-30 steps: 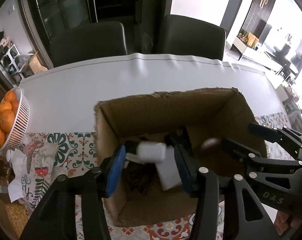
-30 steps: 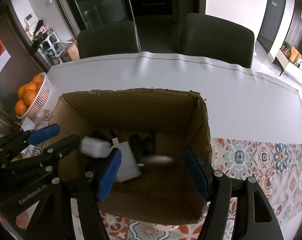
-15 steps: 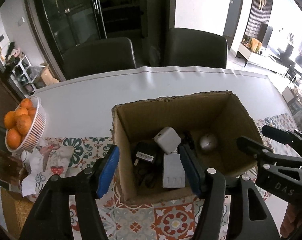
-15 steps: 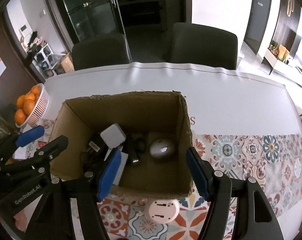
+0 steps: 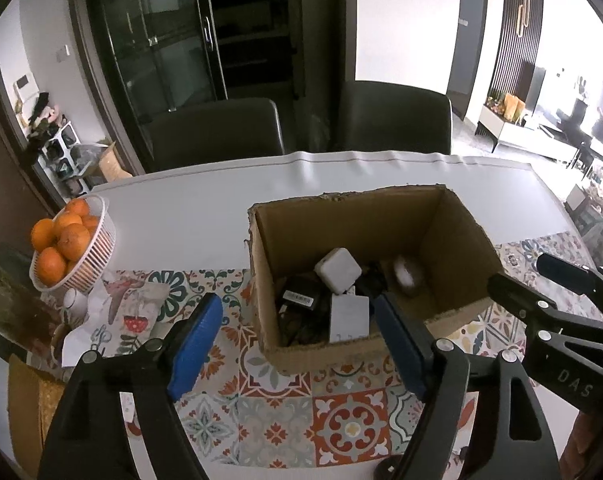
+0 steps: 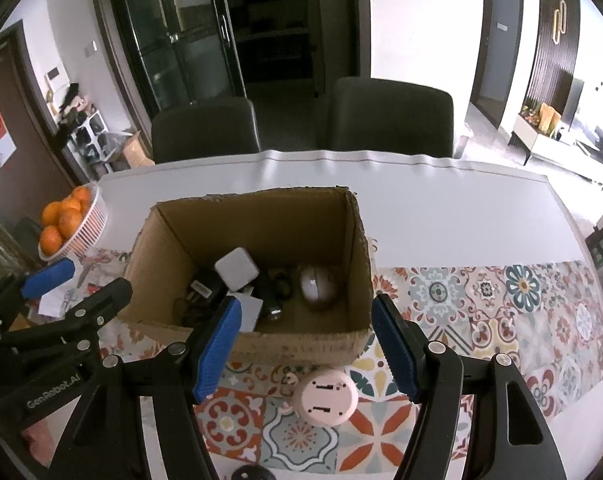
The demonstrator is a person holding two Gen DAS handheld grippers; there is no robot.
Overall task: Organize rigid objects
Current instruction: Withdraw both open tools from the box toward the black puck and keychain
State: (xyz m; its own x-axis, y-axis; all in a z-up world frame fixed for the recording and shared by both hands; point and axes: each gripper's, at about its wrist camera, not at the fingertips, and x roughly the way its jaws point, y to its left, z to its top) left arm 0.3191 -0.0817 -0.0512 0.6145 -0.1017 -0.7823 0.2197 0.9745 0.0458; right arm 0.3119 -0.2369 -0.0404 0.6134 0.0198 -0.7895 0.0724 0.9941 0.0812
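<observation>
An open cardboard box (image 5: pixel 461 220) (image 6: pixel 173 224) stands on the patterned tablecloth. Inside lie a white square charger (image 5: pixel 338 269) (image 6: pixel 236 269), a flat white adapter (image 5: pixel 349 316), black adapters with cables (image 5: pixel 299 300) and a grey mouse (image 6: pixel 318 286) (image 5: pixel 406 273). My left gripper (image 5: pixel 301 344) hangs in front of the box, its jaws opening, nothing between them. My right gripper (image 6: pixel 307 348) stands open and empty over the box's near wall. A round pink device (image 6: pixel 325 396) lies on the cloth just below it.
A white basket of oranges (image 5: pixel 71 240) (image 6: pixel 71 220) stands at the left. Crumpled paper (image 5: pixel 101 320) lies beside it. Two dark chairs (image 5: pixel 217 132) stand behind the table. A small black object (image 6: pixel 247 473) shows at the bottom edge.
My left gripper let go of the white charger, which now lies in the box, and its jaws spread. Both grippers pulled back and up out of the box. The pink device came into view.
</observation>
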